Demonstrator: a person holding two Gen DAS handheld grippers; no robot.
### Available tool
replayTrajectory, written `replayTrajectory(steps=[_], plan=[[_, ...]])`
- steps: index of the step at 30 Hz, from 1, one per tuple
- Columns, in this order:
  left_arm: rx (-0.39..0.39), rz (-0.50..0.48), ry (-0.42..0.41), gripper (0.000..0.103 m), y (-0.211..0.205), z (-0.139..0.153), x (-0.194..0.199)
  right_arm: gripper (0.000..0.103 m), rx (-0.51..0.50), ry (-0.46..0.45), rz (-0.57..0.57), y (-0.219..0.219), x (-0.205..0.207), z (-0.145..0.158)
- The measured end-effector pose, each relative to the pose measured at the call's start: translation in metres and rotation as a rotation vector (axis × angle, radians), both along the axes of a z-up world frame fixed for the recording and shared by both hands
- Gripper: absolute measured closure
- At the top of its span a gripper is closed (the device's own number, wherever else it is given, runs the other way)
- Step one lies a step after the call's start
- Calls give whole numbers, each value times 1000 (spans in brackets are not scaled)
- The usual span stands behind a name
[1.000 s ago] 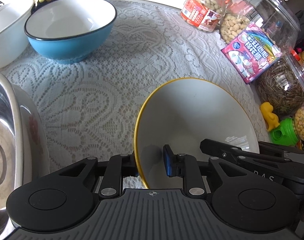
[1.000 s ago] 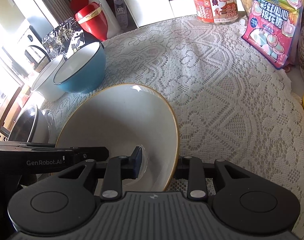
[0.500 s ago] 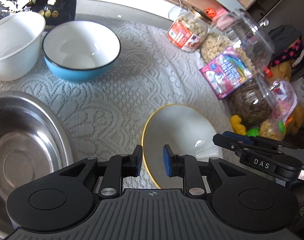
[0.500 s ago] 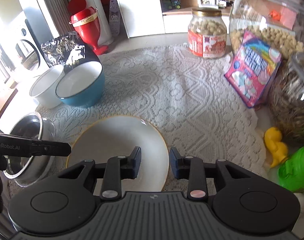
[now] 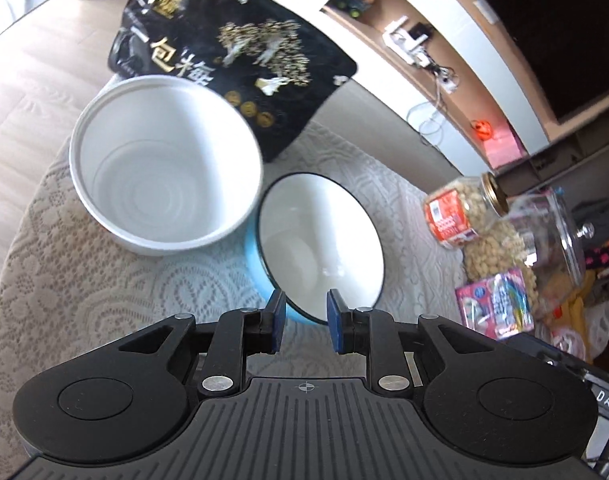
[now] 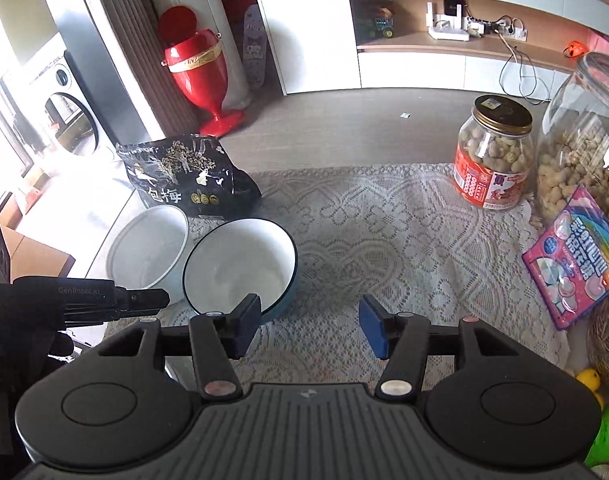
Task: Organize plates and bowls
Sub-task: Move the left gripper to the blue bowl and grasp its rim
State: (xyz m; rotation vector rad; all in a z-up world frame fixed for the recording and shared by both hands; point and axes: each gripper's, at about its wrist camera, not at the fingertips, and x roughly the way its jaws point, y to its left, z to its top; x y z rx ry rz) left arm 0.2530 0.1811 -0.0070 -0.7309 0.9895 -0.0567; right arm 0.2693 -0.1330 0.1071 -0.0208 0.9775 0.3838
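Note:
A blue bowl (image 5: 320, 248) with a white inside stands on the lace cloth, touching a white bowl (image 5: 164, 176) on its left. My left gripper (image 5: 304, 320) hovers over the blue bowl's near rim. Its blue pads stand a narrow gap apart and the rim shows below that gap, with nothing pressed. In the right wrist view the same blue bowl (image 6: 240, 264) and white bowl (image 6: 148, 252) sit ahead on the left, and a left gripper finger (image 6: 144, 299) reaches in beside them. My right gripper (image 6: 310, 320) hangs above bare cloth, jaws opening, nothing between them.
A black snack bag (image 6: 184, 176) lies behind the bowls at the table's far edge. Along the right stand a red-labelled jar (image 6: 492, 160), a big glass jar (image 6: 580, 152) and a pink sweets packet (image 6: 572, 256). The rounded table edge (image 5: 8, 240) falls away on the left.
Both grippers came off the yellow-rimmed bowl, left it on the cloth and rose; it is now out of view. The left swung over to the blue bowl. The right jaws widened.

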Motion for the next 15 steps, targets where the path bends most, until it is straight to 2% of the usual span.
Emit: replayTrajectory(steps=[2, 4, 10, 15], plan=[[-28, 18, 17, 79, 9, -10, 10, 43, -34, 5, 1, 15, 13, -9], [-22, 29, 32, 79, 13, -19, 23, 38, -47, 17, 7, 27, 25, -19], [26, 12, 91, 76, 5, -39, 46, 37, -54, 100, 24, 53, 59, -51], [86, 13, 69, 79, 3, -42, 52, 48, -61, 170, -13, 70, 88, -89]])
